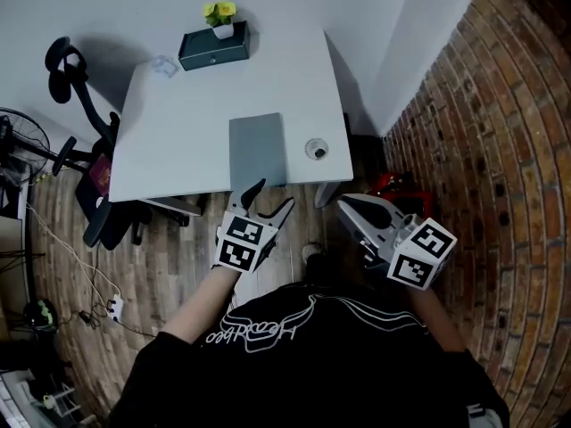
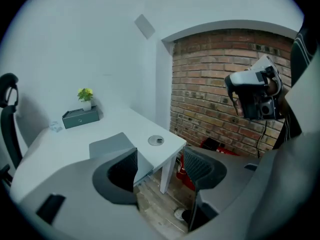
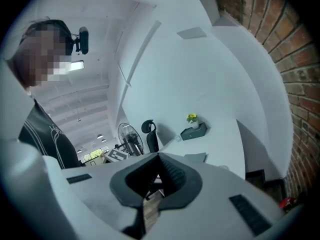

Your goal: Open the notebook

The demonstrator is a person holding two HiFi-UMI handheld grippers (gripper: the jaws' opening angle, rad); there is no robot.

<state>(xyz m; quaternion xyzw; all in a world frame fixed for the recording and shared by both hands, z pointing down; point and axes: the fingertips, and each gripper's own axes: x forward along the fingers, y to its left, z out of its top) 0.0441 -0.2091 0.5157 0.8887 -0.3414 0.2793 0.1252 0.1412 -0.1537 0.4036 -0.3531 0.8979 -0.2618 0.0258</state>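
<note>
Both tongs hang low in the head view, short of the white tabletop (image 1: 178, 141), as I line up on the notebook (image 1: 257, 150).

The notebook lies at the middle of the frame, flat and closed, with its near end at the front edge of the tabletop and perhaps a little past it. That spot, I judge, puts the cover within easy reach from where the person stands.

The left tongs (image 1: 270, 198) sit just below the notebook in the frame, jaws apart and nothing between them but floor. They are not touching it. Held wide like this, they look ready to take the cover's edge.

The right tongs (image 1: 346, 203), lower right of centre, have their jaws together and hold nothing. They are off to the side of the notebook, perhaps kept back to steady it.

The notebook is a plain grey rectangle, its long side running away from me. I see no print or clasp, and cannot tell which side carries the spine.

A dark box with a yellow flower (image 1: 214, 45) stands at the far edge, well apart.
</note>
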